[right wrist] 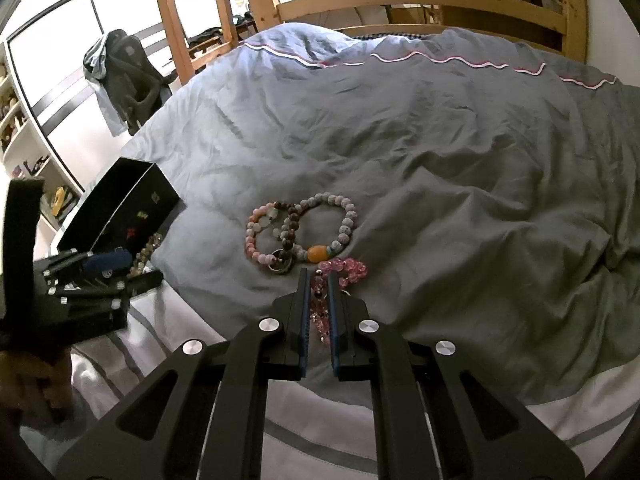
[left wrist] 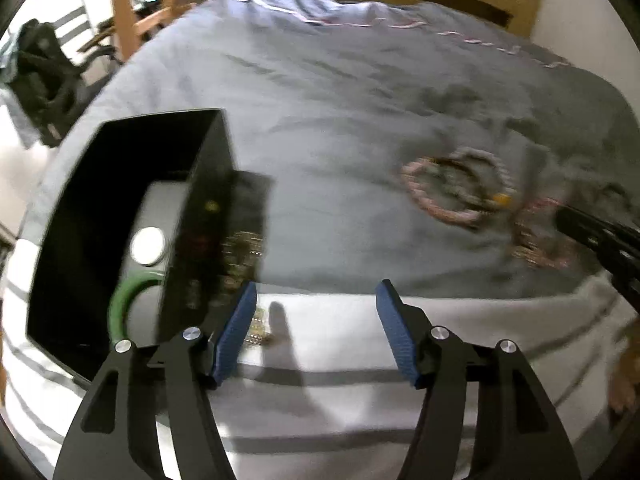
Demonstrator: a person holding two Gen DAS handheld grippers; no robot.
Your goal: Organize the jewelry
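Note:
A black open box (left wrist: 120, 232) stands on the bed at the left, with a green bangle (left wrist: 120, 308) and a white round piece (left wrist: 149, 245) inside; it also shows in the right wrist view (right wrist: 120, 208). My left gripper (left wrist: 316, 300) is open and empty just right of the box, beside a pale bead bracelet (left wrist: 256, 324) lying against the box. Beaded bracelets (right wrist: 304, 232) lie in a pile on the grey duvet; they also show blurred in the left wrist view (left wrist: 456, 188). My right gripper (right wrist: 318, 280) is shut on a pink crystal bracelet (right wrist: 344, 270).
The grey duvet (right wrist: 440, 160) covers most of the bed, over a striped white sheet (left wrist: 340, 360) at the near edge. A wooden bed frame (right wrist: 400, 0) and ladder (right wrist: 188, 20) stand behind. A chair with clothes (right wrist: 124, 76) and shelves (right wrist: 16, 128) are at the left.

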